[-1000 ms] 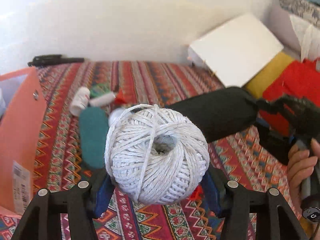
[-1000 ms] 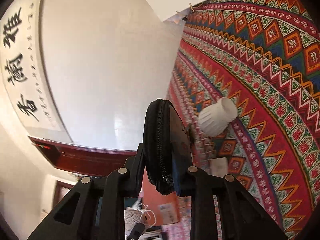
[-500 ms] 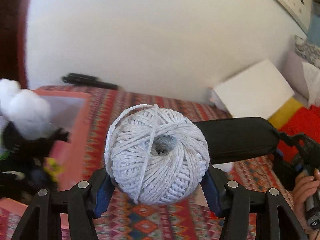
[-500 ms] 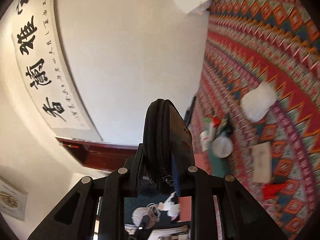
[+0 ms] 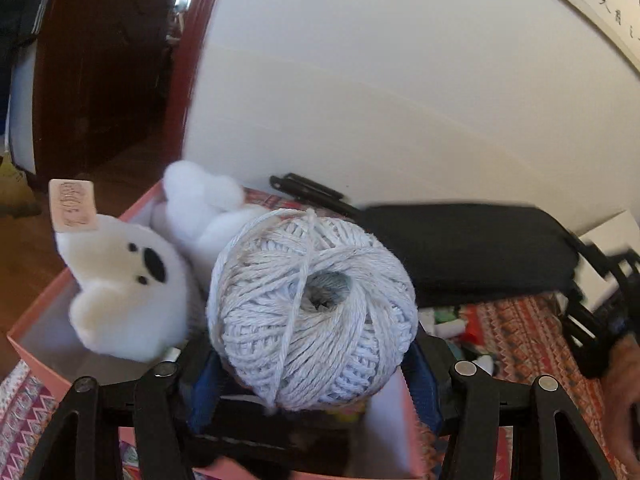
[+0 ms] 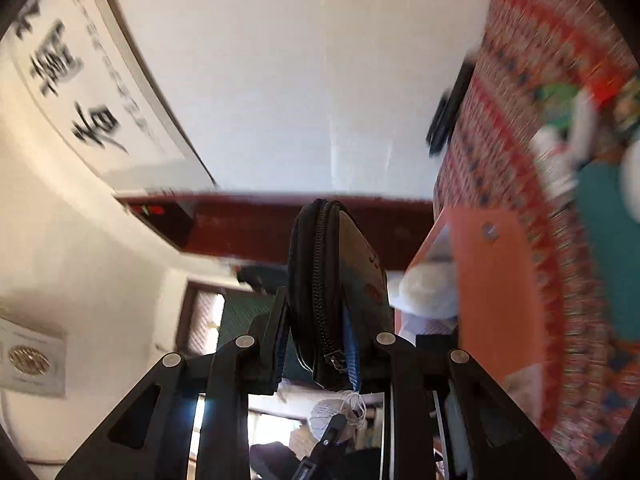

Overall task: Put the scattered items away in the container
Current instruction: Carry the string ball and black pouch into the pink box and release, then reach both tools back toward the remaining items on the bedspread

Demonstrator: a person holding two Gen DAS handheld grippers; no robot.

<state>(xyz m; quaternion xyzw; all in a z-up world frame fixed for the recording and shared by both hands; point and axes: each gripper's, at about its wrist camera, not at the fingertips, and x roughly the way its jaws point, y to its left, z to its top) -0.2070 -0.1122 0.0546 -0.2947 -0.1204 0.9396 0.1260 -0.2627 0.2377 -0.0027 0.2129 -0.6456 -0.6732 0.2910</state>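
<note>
White twine ball (image 5: 312, 312) over pink box (image 5: 48, 320); black pouch (image 6: 336, 292) seemingly nearby.

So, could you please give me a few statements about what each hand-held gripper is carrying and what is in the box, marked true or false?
1. A ball of white string sits between the fingers of the left hand-held gripper. True; its jaws are opening.
2. The right hand-held gripper carries a white cup. False: a black zipped pouch is between its fingers, and its jaws are opening.
3. A white plush bear lies in the pink box. True.
4. The ball of string already rests on the patterned cloth. False: it is over the box, between the fingers.
5. The plush bear has a green tag. False: its tag is pale pink.
</note>
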